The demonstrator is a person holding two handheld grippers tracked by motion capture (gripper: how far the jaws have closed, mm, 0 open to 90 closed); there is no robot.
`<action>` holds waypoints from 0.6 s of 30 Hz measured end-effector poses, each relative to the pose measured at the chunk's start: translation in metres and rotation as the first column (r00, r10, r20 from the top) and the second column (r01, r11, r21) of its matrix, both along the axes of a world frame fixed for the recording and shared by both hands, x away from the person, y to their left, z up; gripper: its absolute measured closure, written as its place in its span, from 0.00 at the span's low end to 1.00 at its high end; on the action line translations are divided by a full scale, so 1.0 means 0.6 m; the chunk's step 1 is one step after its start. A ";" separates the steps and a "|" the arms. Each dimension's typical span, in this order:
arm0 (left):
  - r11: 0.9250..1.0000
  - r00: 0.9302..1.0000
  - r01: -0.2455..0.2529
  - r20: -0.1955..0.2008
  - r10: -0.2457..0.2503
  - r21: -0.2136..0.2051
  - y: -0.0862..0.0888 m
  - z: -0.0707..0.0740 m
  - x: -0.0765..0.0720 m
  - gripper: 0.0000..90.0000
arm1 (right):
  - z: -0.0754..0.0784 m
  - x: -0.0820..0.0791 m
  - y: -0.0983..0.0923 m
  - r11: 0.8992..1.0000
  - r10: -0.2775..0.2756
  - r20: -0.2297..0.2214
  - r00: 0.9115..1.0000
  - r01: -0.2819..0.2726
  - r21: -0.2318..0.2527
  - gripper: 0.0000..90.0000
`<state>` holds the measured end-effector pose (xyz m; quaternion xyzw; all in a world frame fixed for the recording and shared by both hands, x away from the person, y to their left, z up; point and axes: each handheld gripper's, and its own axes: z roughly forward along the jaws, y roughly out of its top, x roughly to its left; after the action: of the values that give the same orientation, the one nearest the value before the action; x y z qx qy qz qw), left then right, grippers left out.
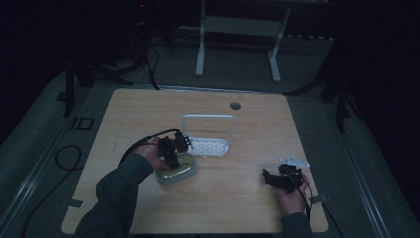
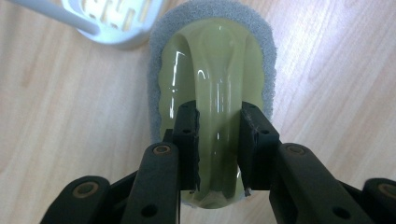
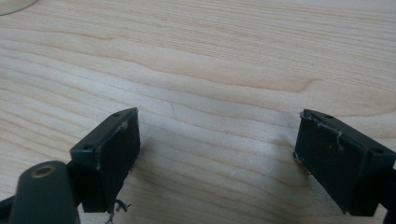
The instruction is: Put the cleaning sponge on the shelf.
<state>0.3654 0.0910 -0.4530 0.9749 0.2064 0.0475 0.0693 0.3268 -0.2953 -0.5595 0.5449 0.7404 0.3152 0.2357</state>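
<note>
The left gripper [image 2: 218, 149] clamps the glossy olive-green, grey-padded scrubber's handle [image 2: 217, 93], seemingly just beside the white plastic rack [image 1: 209, 134]; the right gripper [image 3: 217, 158] gapes, well apart.

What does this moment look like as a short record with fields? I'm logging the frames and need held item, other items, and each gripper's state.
held item: scrubber, pale green glossy handle on a grey sponge pad, lying on the table
left gripper: jaws closed on the scrubber's raised handle ridge
right gripper: jaws wide apart, nothing between them, over bare wood at the table's right side
nearby: white rack with an upright frame, just beyond the scrubber
</note>
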 end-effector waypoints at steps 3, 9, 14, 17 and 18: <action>1.000 1.000 0.008 0.020 -0.008 -0.009 -0.001 0.001 0.003 0.79 | 0.000 0.000 0.000 1.000 0.000 0.000 1.000 0.000 0.000 0.15; 1.000 0.999 0.020 0.033 -0.019 -0.019 -0.007 0.000 0.005 0.79 | 0.000 0.000 0.000 1.000 0.001 0.001 1.000 -0.001 -0.001 0.15; 0.998 0.998 0.055 0.037 -0.054 -0.030 -0.014 0.000 0.005 0.79 | 0.000 0.000 0.000 1.000 0.000 0.000 1.000 0.000 0.000 0.15; 0.996 0.996 0.082 0.047 -0.081 -0.033 -0.017 0.002 0.005 0.79 | 0.000 0.000 0.000 1.000 0.000 0.000 1.000 0.000 0.000 0.15; 0.996 0.996 0.081 0.048 -0.079 -0.040 -0.019 0.001 0.005 0.79 | 0.000 0.000 0.000 1.000 0.000 0.000 1.000 0.000 0.000 0.15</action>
<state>0.3682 0.0798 -0.4523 0.9793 0.1663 0.0629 0.0964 0.3268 -0.2953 -0.5595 0.5448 0.7404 0.3153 0.2358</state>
